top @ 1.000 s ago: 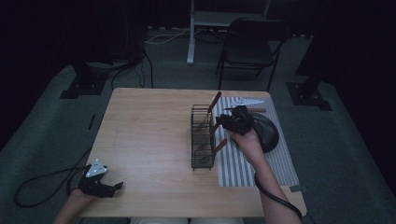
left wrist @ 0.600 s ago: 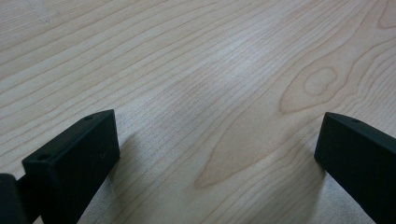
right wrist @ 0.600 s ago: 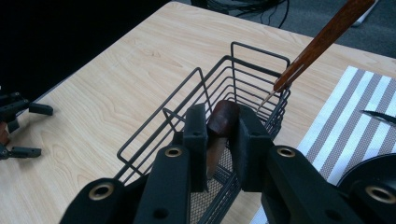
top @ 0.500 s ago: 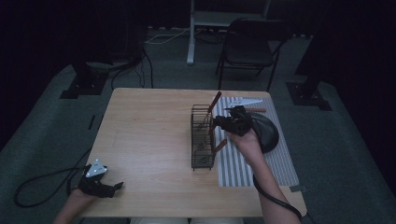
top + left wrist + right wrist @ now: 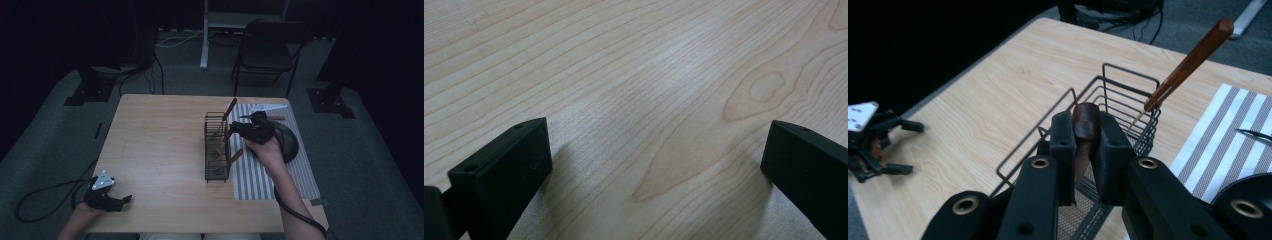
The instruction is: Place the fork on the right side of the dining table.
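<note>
Your left gripper (image 5: pixel 117 200) rests on the near-left corner of the worktop (image 5: pixel 160 140), its jaws spread wide with only bare wood grain between them; its cable (image 5: pixel 40 200) loops off the worktop's left edge. Nothing lies near it.

At centre-right stands the wire basket (image 5: pixel 216 147), upright, its right side just beside the left edge of the striped mat (image 5: pixel 260 180). One wooden-handled utensil (image 5: pixel 1188 65) already stands in the basket's far end, leaning with its handle up and to the right.

Your right gripper (image 5: pixel 1083 150) is clamped on a second wooden handle (image 5: pixel 1085 122); its jaws have just been closing and the pads now press both sides of that handle. In the right gripper view the handle is held at the basket's near rim, with the wire compartments directly behind it. A further brown handle (image 5: pixel 236 156) slants against the basket's right side.

On the mat, behind your right hand (image 5: pixel 267 150), lies a dark round item (image 5: pixel 289 142), and a utensil (image 5: pixel 267 118) lies at the mat's far end.
</note>
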The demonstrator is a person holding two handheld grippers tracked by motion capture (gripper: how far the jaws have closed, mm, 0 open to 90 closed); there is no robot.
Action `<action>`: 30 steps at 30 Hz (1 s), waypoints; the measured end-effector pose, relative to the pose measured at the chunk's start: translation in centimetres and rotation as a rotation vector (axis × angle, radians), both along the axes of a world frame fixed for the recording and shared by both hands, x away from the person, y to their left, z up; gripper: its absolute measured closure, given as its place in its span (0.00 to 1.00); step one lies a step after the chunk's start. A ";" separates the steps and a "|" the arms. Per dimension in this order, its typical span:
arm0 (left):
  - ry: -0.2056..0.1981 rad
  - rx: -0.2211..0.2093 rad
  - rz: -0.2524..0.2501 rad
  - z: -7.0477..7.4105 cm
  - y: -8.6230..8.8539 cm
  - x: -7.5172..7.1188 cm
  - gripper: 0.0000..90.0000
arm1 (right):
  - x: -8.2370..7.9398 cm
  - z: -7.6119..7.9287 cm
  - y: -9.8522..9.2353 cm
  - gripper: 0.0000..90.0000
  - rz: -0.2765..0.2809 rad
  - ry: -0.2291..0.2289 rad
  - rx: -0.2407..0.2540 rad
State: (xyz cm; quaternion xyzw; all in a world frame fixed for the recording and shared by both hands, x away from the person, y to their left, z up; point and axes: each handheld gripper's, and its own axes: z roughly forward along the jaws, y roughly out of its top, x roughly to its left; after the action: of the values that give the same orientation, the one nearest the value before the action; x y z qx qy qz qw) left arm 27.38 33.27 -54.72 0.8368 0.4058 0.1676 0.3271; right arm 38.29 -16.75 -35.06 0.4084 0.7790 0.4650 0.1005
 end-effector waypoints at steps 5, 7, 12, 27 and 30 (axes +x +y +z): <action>0.000 0.000 0.000 0.0 0.0 0.0 0.00 | -0.4 1.1 -0.2 0.90 0.006 -0.016 0.007; 0.000 0.000 0.000 0.0 0.0 0.0 0.00 | -0.5 1.5 -0.3 0.90 0.005 -0.024 0.008; 0.000 0.000 0.000 0.0 0.0 0.0 0.00 | -0.8 2.5 -0.7 0.90 0.000 -0.033 0.024; 0.001 0.000 0.000 0.0 0.0 0.0 0.00 | -1.8 5.1 -2.1 0.90 -0.008 -0.061 0.086; 0.001 0.000 0.000 0.0 0.0 0.0 0.00 | -2.0 5.7 -2.5 0.90 -0.022 -0.075 0.082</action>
State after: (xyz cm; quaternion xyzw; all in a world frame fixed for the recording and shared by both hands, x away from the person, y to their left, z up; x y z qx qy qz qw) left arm 27.38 33.27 -54.72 0.8369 0.4058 0.1673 0.3270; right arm 36.26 -19.25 -29.39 0.4030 0.7504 0.5105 0.1178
